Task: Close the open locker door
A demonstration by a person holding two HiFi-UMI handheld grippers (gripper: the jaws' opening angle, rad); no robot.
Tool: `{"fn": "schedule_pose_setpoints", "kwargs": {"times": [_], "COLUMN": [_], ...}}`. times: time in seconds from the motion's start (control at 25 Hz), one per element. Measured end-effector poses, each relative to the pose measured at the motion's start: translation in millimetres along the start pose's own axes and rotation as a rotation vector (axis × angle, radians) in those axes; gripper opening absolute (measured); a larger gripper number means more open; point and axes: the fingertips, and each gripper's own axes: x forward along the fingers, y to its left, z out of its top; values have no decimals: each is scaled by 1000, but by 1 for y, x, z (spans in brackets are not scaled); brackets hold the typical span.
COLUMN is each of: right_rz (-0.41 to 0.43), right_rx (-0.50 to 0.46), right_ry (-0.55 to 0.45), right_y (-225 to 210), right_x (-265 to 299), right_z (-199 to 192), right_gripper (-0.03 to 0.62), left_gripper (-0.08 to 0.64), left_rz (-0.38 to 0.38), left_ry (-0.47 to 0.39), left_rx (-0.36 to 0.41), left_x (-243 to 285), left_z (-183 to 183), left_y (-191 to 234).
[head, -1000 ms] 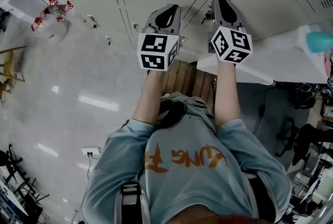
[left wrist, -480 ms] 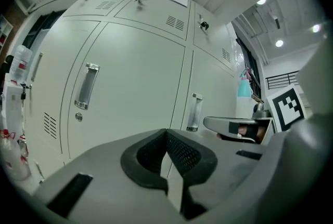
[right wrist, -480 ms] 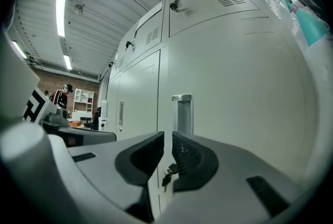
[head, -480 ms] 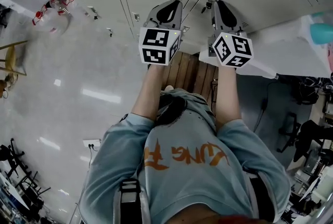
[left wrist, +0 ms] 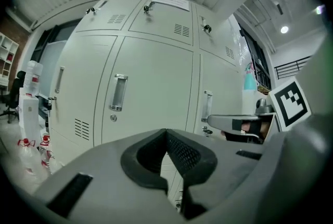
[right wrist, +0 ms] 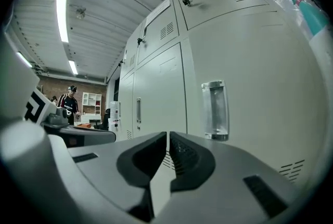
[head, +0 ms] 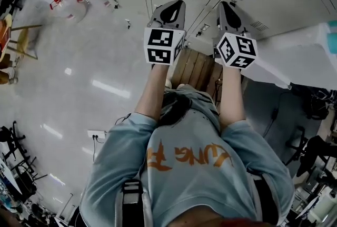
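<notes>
Pointing both grippers at a bank of pale grey metal lockers (left wrist: 156, 77). Left gripper (left wrist: 166, 133): fingers pressed together, nothing between them. Right gripper (right wrist: 167, 137): fingers have just been closing, now all but touching, nothing between them. Pale grey locker door with a clear recessed handle (right wrist: 250, 88) sits right of centre in the right gripper view, near the fingers; can't tell if it's ajar. Head view: white flat panel (head: 287, 60) juts out at right, beside the right gripper.
</notes>
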Motion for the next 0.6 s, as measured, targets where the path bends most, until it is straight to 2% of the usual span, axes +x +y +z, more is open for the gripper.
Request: {"fn": "schedule_pose_setpoints", "kwargs": {"times": [0.6], "right_rz": [38], "right_rx": [-52], "right_ry": [11], "right_y": [41], "right_x": [6], "right_z": [-2], "right_gripper": [38], "left_gripper": [18], "left_rz": [25], "left_ry": [-23], "left_rx": [-24], "left_x": [-20], "left_z": [0], "left_y": [32]}}
